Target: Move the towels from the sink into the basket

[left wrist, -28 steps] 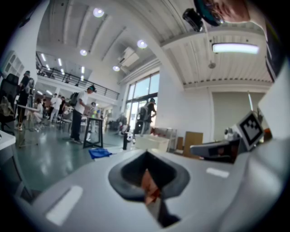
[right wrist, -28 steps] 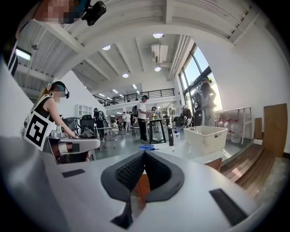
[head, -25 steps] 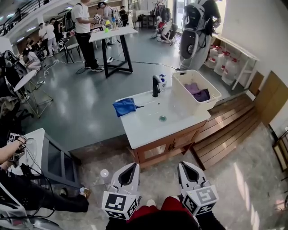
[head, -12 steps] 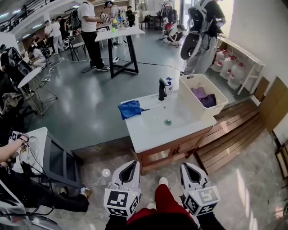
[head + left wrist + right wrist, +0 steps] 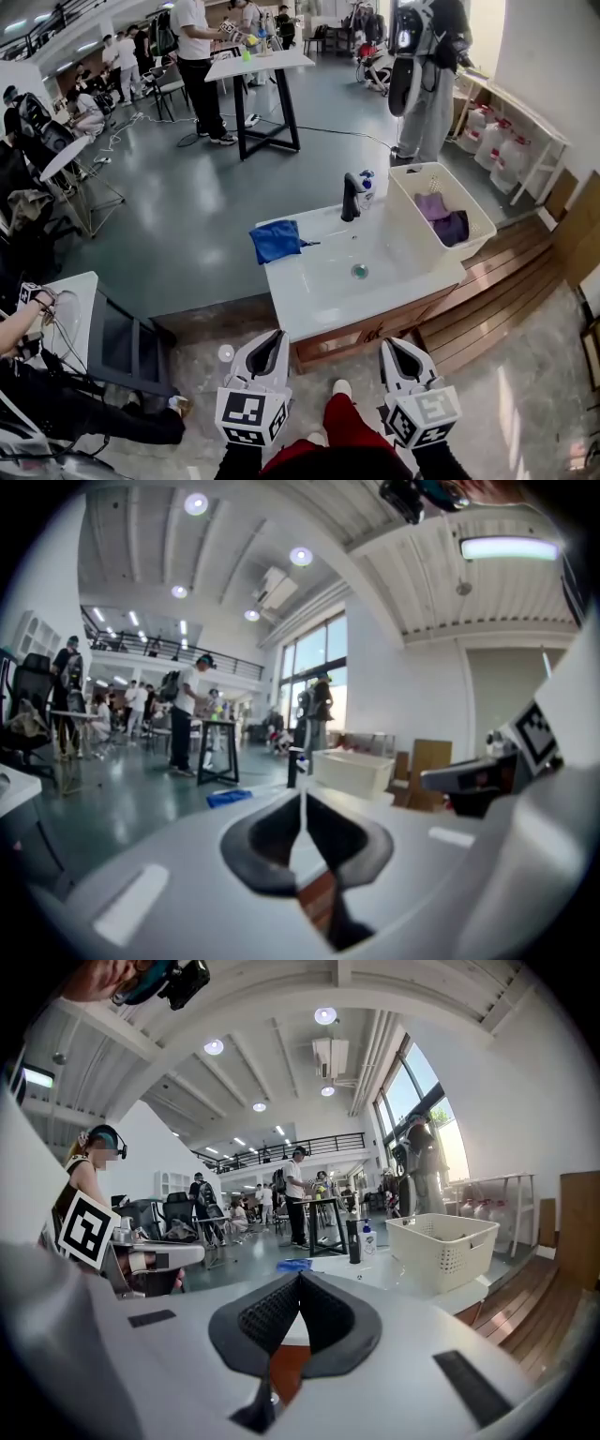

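A blue towel (image 5: 277, 240) (image 5: 230, 798) (image 5: 294, 1265) lies on the left rim of the white sink counter (image 5: 319, 291), beside the basin. The white basket (image 5: 466, 246) (image 5: 354, 771) (image 5: 441, 1251) stands on the counter's right end with purple towels (image 5: 441, 216) inside. A black faucet (image 5: 350, 197) rises at the back of the basin. My left gripper (image 5: 275, 336) (image 5: 302, 794) and right gripper (image 5: 387, 343) (image 5: 300, 1276) hang side by side short of the counter's front edge. Both are shut with nothing between their tips.
A soap bottle (image 5: 366, 183) stands next to the faucet. Wooden steps (image 5: 497, 300) run along the right of the counter. A white desk (image 5: 66, 309) and a person's hand are at left. People stand round a table (image 5: 258, 64) at the back; one person (image 5: 427, 66) stands behind the basket.
The sink counter has drawn nearer and lower in the head view as both grippers moved toward it together. Their jaws look the same.
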A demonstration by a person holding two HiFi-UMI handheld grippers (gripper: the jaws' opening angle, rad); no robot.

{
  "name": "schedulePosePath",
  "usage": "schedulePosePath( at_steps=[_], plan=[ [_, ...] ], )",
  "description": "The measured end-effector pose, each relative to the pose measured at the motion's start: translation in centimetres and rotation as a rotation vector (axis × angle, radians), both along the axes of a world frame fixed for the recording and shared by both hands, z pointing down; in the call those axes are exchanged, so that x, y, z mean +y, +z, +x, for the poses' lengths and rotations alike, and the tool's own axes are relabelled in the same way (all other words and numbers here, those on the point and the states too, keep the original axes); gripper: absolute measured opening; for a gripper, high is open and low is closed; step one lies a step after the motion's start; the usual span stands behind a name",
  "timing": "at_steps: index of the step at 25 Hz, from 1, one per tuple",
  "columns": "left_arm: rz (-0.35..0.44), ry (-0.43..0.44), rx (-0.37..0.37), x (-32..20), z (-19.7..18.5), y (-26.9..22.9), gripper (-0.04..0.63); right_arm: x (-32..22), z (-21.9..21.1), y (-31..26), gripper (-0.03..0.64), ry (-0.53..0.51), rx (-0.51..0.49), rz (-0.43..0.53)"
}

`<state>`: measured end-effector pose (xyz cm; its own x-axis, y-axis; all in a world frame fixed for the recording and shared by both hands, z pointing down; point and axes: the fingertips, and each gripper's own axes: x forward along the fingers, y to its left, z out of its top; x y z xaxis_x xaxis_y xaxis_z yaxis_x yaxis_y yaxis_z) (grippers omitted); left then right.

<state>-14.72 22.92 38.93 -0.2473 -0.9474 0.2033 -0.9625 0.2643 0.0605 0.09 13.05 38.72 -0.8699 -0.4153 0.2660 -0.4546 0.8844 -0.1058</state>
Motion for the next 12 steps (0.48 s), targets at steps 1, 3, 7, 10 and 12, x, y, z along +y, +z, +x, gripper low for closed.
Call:
schedulePosePath(
  at_steps=[1,3,7,10,12],
  plan=[
    [-0.007,-0.004,-0.001,-0.7,-0.4,0.2,0.017,-0.7,-0.4,0.2,0.008,-0.005,0.002,-0.003],
    [-0.019,-0.010,-0.003,-2.1,-1.3,0.5,0.027,-2.3,-1.2,0.6,0.008,-0.016,0.003,-0.004],
    [-0.044,-0.024,0.008,-4.8,-3.0,1.0,0.036,-5.0,-3.2,0.3,0.008,-0.032,0.002,-0.008],
    [-0.069,-0.039,0.015,-6.8,-4.4,1.6,0.053,-6.9,-4.6,0.4,0.008,-0.053,0.011,-0.017],
    [-0.088,-0.046,0.011,-8.2,-5.3,2.0,0.057,-8.3,-5.5,0.7,0.008,-0.069,0.018,-0.025]
  ],
)
